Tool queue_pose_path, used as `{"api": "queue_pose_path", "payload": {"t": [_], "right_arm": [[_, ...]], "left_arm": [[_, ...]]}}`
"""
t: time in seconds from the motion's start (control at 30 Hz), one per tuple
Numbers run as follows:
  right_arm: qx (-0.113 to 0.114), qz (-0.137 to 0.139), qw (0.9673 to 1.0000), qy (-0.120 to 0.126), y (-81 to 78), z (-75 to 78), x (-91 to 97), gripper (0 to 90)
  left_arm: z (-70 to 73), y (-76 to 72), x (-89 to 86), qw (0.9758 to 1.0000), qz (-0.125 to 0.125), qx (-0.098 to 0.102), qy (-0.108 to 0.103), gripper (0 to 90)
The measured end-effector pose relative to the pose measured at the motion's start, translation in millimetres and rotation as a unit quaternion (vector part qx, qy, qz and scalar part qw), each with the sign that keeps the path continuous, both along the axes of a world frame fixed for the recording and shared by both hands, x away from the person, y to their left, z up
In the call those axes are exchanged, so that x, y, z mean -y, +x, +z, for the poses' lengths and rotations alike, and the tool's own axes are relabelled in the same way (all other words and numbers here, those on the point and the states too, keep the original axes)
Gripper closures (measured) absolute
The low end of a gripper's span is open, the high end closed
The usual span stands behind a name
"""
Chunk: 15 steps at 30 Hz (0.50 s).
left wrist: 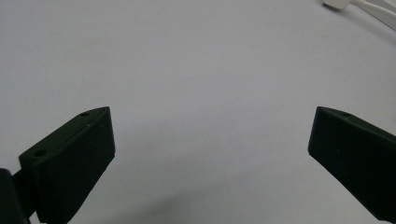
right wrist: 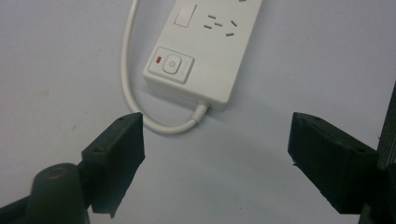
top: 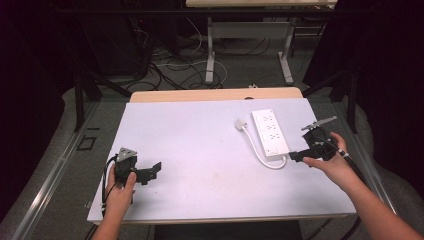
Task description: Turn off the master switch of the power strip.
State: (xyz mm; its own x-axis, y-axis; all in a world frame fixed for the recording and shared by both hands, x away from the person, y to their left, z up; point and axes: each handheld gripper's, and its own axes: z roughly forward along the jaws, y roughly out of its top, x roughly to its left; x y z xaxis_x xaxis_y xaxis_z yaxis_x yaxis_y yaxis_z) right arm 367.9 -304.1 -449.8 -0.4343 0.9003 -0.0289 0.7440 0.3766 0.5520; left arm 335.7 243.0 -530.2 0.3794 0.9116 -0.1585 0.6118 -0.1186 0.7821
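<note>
A white power strip (top: 270, 132) lies at the table's right side, its white cable (top: 260, 152) looping from the near end to a plug (top: 240, 123). In the right gripper view the strip (right wrist: 205, 51) shows a power button with a red light, and the cable (right wrist: 133, 93) curls off its near end. My right gripper (top: 296, 155) hovers just beside that near end, open, with nothing between its jaws (right wrist: 217, 154). My left gripper (top: 152, 170) rests at the front left of the table, open over bare surface (left wrist: 210, 154).
The pale table top (top: 200, 145) stretches between the two grippers. A second desk's legs (top: 210, 55) and loose floor cables (top: 170, 70) lie beyond the far edge. A sliver of the white cable (left wrist: 369, 7) reaches into the left gripper view's top right corner.
</note>
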Motion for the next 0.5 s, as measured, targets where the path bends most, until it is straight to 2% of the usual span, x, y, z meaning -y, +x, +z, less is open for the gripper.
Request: {"api": "queue_pose_path", "payload": {"t": [0.2,0.3,0.5], "right_arm": [[0.002,0.007,1.0000,-0.004,7.0,8.6,-5.4,27.4],[0.008,0.005,0.9999,-0.004,9.2,11.1,-7.5,29.2],[0.006,0.011,0.9999,0.001,18.4,17.1,-13.1,31.9]], "left_arm": [[-0.2,0.1,-0.1,1.0000,0.001,0.001,0.001,0.5],[-0.3,0.2,-0.1,1.0000,0.001,0.001,0.001,0.5],[-0.2,0.1,-0.5,1.0000,0.000,0.001,0.002,0.5]]}}
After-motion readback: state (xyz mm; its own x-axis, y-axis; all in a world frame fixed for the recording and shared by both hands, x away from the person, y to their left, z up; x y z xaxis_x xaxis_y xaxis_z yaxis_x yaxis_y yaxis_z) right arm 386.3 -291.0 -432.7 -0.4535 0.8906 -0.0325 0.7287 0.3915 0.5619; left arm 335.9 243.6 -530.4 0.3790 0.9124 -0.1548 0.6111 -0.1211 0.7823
